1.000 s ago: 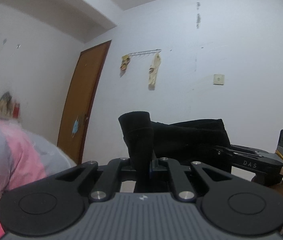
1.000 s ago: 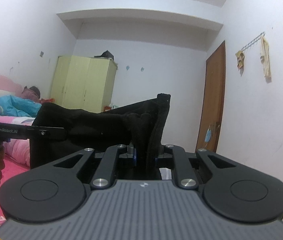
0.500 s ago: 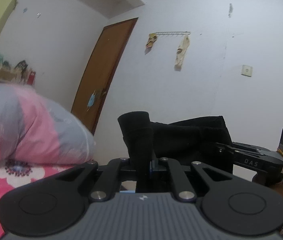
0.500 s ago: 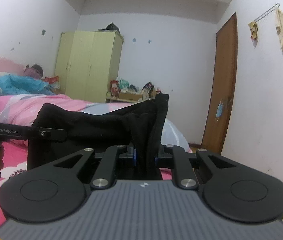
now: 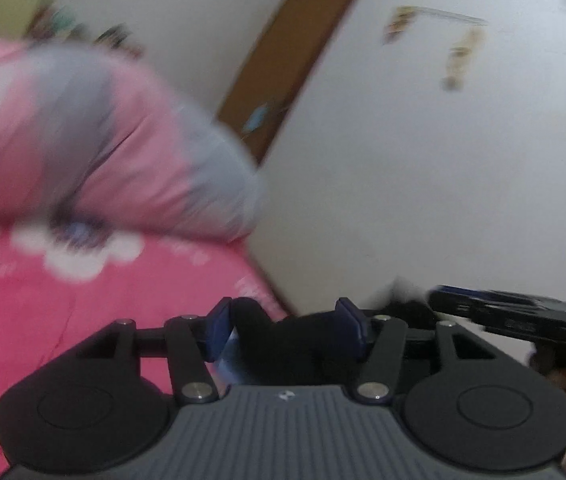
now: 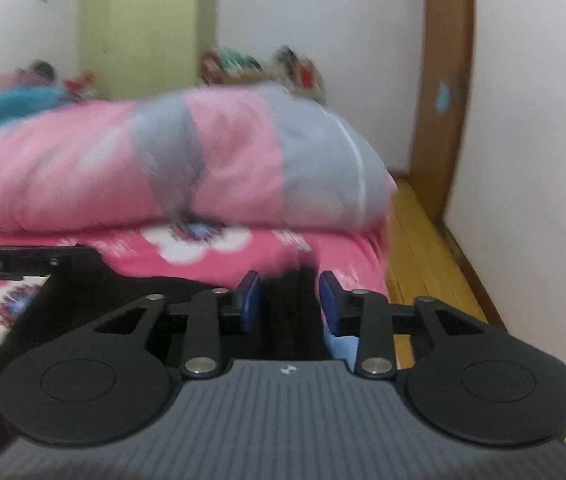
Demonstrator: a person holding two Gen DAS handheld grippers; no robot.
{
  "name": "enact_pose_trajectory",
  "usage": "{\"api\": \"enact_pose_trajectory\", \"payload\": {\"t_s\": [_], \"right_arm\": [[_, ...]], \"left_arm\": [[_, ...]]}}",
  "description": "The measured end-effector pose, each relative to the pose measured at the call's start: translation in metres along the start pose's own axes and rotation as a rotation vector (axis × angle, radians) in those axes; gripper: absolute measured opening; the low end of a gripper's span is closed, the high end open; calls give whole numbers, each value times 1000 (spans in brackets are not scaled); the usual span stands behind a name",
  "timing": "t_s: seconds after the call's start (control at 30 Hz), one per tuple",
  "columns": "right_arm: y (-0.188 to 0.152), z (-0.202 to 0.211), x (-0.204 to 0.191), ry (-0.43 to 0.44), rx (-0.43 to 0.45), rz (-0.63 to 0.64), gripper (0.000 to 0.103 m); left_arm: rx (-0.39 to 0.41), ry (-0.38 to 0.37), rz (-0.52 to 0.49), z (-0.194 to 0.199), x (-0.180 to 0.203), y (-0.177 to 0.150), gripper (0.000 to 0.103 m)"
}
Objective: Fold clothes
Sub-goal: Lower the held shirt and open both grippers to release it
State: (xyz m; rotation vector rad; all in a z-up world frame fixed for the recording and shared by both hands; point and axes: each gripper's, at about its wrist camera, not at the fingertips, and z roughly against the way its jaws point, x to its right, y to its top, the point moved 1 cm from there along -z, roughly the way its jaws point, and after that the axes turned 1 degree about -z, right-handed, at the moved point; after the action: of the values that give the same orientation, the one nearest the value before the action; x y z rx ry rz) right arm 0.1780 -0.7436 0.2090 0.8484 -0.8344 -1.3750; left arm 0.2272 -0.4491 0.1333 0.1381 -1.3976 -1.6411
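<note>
Both claws now sit lower, over the pink bed (image 6: 243,256). The left claw (image 5: 285,334) and right claw (image 6: 290,304), earlier clenched on the black garment (image 6: 291,316), are opening, their pads clear of the cloth between them.

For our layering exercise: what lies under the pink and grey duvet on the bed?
Under the duvet lies a pink flowered sheet, visible along the bed's front edge. How far it runs beneath, and anything else under the duvet, is covered.

Both grippers are tipped a bit downward, jaws opening — left gripper (image 5: 285,330) spread wide, right gripper (image 6: 289,304) narrower, sitting just off to the left one's right side.
</note>
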Motion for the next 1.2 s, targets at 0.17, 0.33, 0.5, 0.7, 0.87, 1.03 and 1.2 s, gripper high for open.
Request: {"api": "enact_pose_trajectory", "payload": {"t_s": [0.17,0.33,0.5,0.7,0.87,1.03,1.2], "right_arm": [[4,27,10,-29,97,-71,45],[8,43,-1,95,86,9,20],[1,-4,-23,126,-145,96,10],[-13,-49,7,36,-276,-36,4],[-8,-49,21,-116,-258,-98,7],[3,-36,5,63,-171,-87,7],[-9,-70,8,-56,-324,-98,4]], "left_arm": [[164,73,-18,32,-11,4,62],[186,-33,-159,54,34,7,60],[-12,-31,-295,14,70,-4,61],[-129,119,-139,-23,10,-11,63],[-63,156,-103,-15,-7,4,59],[20,154,-260,-3,25,2,61],[-137,219,-288,-27,23,-11,62]]}}
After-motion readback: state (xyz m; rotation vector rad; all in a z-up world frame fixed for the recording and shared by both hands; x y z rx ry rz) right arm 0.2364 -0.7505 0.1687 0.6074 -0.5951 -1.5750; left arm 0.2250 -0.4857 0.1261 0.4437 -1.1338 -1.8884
